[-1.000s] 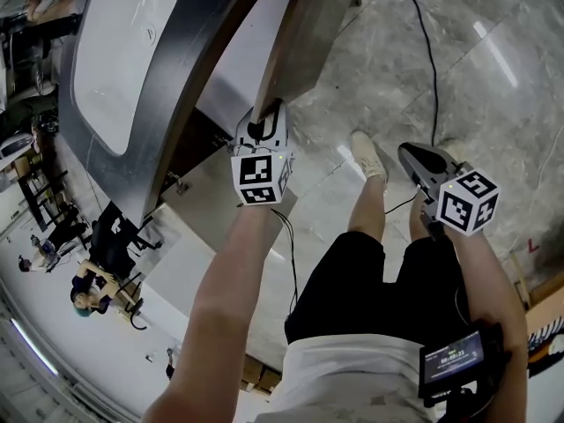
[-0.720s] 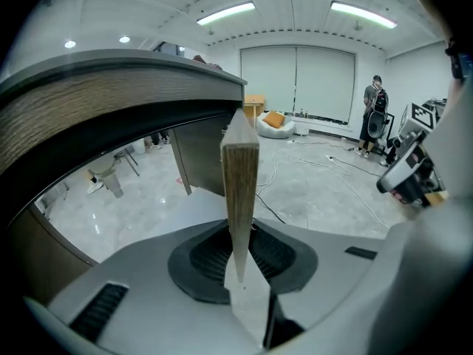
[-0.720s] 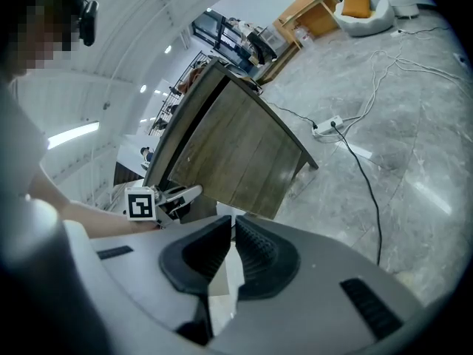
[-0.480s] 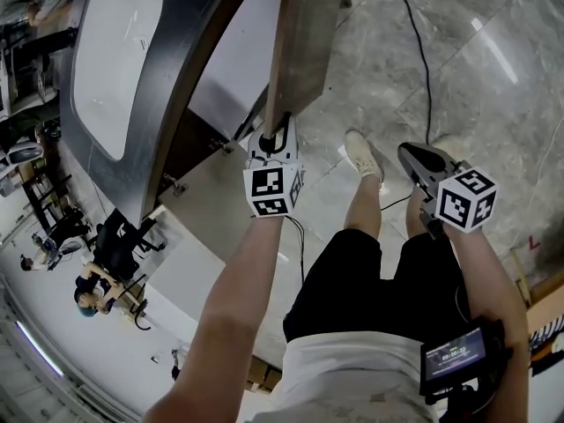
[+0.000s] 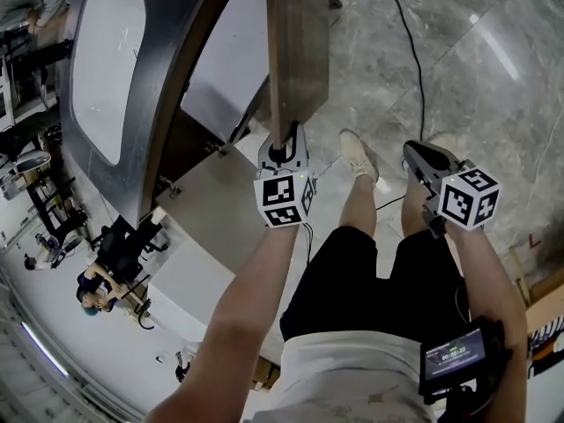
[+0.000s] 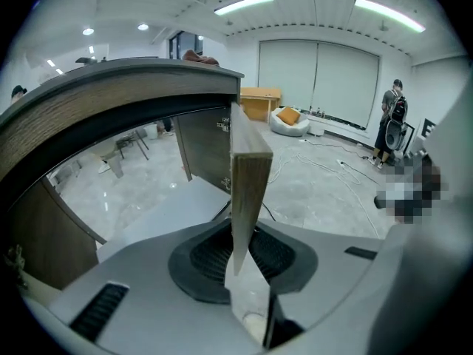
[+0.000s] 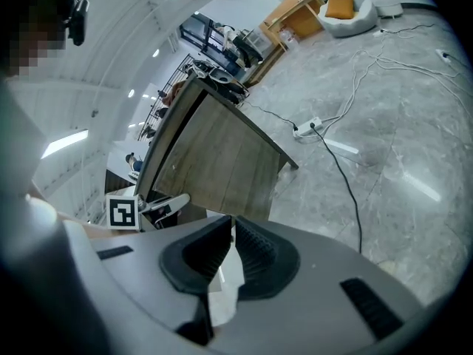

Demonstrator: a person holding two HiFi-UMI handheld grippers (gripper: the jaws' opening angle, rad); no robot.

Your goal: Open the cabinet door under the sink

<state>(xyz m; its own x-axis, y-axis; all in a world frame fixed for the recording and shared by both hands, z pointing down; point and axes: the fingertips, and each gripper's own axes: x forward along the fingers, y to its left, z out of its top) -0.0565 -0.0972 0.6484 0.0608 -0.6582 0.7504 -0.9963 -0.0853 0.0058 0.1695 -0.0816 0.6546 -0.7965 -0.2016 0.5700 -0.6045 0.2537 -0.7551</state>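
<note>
The wooden cabinet door (image 5: pixel 298 51) under the white sink (image 5: pixel 106 69) stands swung out, seen edge-on from above. My left gripper (image 5: pixel 284 151) is shut on the door's free edge; in the left gripper view the door's edge (image 6: pixel 249 183) sits clamped between the dark pads of the left gripper (image 6: pixel 244 250). My right gripper (image 5: pixel 423 159) hangs apart to the right over the floor, shut with nothing in it. From the right gripper view I see the door's face (image 7: pixel 222 165), the left gripper (image 7: pixel 159 204) at its lower corner, and the right gripper (image 7: pixel 229 251) with its pads together.
The counter's curved wooden front (image 5: pixel 181 69) runs along the left. A black cable (image 5: pixel 423 60) crosses the marble floor. The person's legs and a pale shoe (image 5: pixel 357 157) are below the door. A small screen (image 5: pixel 454 355) hangs at the waist.
The door has swung further out from the cabinet, and my left gripper has travelled right and down in the head view with its edge. The right gripper has hardly shifted.
</note>
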